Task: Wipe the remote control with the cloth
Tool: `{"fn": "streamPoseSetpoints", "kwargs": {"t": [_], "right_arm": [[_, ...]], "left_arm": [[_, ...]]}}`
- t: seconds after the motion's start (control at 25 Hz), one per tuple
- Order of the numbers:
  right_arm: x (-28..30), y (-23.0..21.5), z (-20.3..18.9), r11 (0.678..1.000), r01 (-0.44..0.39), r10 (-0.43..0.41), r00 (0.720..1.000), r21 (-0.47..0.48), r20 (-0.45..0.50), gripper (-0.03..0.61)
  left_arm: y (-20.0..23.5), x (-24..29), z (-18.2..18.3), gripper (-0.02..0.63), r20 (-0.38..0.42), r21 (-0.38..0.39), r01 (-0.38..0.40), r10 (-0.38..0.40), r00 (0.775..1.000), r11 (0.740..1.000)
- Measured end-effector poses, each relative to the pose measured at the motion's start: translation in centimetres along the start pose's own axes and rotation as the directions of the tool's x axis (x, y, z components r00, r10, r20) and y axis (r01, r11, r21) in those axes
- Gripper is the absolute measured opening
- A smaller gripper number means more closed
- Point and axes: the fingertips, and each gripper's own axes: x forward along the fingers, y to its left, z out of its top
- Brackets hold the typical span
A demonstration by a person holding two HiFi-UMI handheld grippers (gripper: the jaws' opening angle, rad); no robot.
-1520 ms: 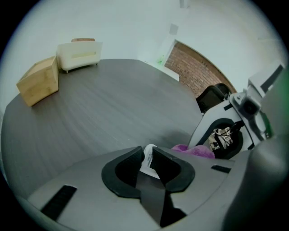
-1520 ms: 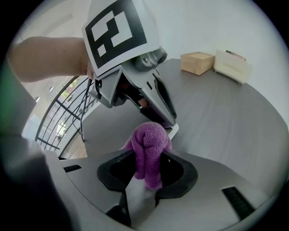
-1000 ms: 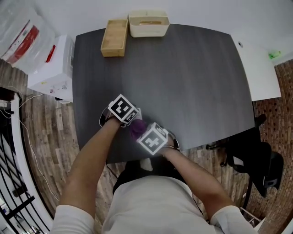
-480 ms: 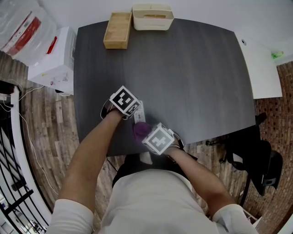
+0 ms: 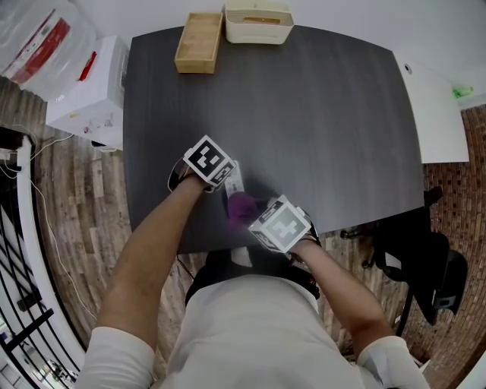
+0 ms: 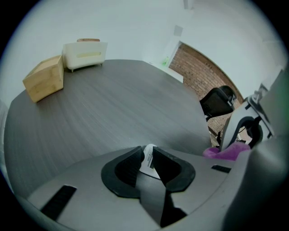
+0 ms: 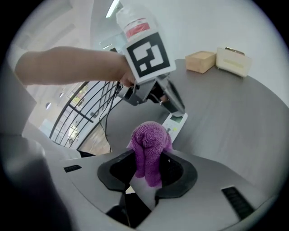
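Head view from above, nearest things first. At the lower middle of the frame, just inside the near edge of the dark surface (image 5: 326,114), the right gripper (image 7: 148,166) has its jaws closed on a bunched purple cloth (image 7: 150,140).

Over the last second this gripper has drifted toward the lower right of the frame, away from the other gripper. The cloth has gone with it, toward the remote's near end. This looks like the end of one wiping stroke, with more passes probably still to come. Whether the cloth touches the remote now cannot be told.

Just beyond, the left gripper (image 6: 148,159) has kept its place. Its jaws are clamped on the far end of the white remote control (image 7: 175,124), steadying it on the surface.

The near edge is close below both grippers, so a stroke pulled further toward the person would likely run off it. Beyond them and to the right the surface is bare. At the top edge, well apart, a wooden box (image 5: 200,42) stands beside a cream tray (image 5: 258,21).
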Motion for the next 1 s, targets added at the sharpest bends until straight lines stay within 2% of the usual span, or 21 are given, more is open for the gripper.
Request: {"fn": "streamPoseSetpoints", "kwargs": {"t": [0.16, 0.32, 0.72, 1.0], "right_arm": [[-0.1, -2.9, 2.9, 0.997, 0.072, -0.072, 0.997, 0.014, 0.032, 0.132], [1.9, -4.5, 3.7, 0.992, 0.126, -0.126, 0.992, 0.004, -0.001, 0.132], [2.3, -2.1, 0.6, 0.998, 0.069, -0.069, 0.997, 0.007, -0.031, 0.132], [2.6, -1.3, -1.4, 0.997, 0.070, -0.070, 0.997, -0.012, -0.040, 0.132]], "left_arm": [[0.1, -0.1, 0.0, 0.075, 0.001, -0.001, -0.004, 0.004, 1.000, 1.000], [0.0, -0.1, 0.0, 0.075, 0.004, -0.002, -0.010, 0.010, 1.000, 1.000], [0.1, 0.0, 0.0, 0.077, 0.018, -0.020, -0.008, 0.008, 1.000, 1.000], [0.1, -0.1, 0.0, 0.077, 0.023, -0.028, -0.005, 0.006, 1.000, 1.000]]}}
